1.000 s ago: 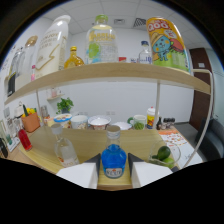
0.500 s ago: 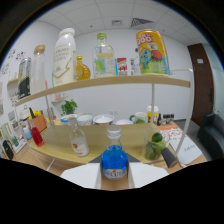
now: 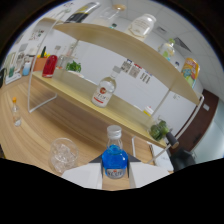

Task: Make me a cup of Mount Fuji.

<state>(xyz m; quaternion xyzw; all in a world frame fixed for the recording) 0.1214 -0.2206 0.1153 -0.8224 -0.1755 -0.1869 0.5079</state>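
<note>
Gripper view shows the scene strongly tilted, with a small bottle of blue liquid [image 3: 115, 159] standing upright in the picture between the two pale fingers [image 3: 82, 176] of the gripper [image 3: 115, 176]. The bottle has a clear neck, a pale cap and a label low on its body; both fingers sit tight against its sides, so the gripper is clenched on the bottle. Just beside the left finger, on the wooden table [image 3: 45, 130], stands a clear cut-glass tumbler [image 3: 63, 154]. Farther off on the same table, a small clear bottle [image 3: 16, 112] stands alone. Beyond the fingers runs a two-level wooden shelf [image 3: 125, 107] on a thin white frame. On its lower board a clear bottle with a red-and-white label [image 3: 105, 91] is nearest the middle, a red container [image 3: 49, 66] and a green plant [image 3: 73, 66] stand toward one end, and some green fruit or leaves [image 3: 159, 131] lie toward the other end. On the upper board stand a large pale jar [image 3: 141, 26] and, farther along, a colourful box [image 3: 190, 70]. A dark doorway [image 3: 197, 127] shows past the shelf's far end.
</note>
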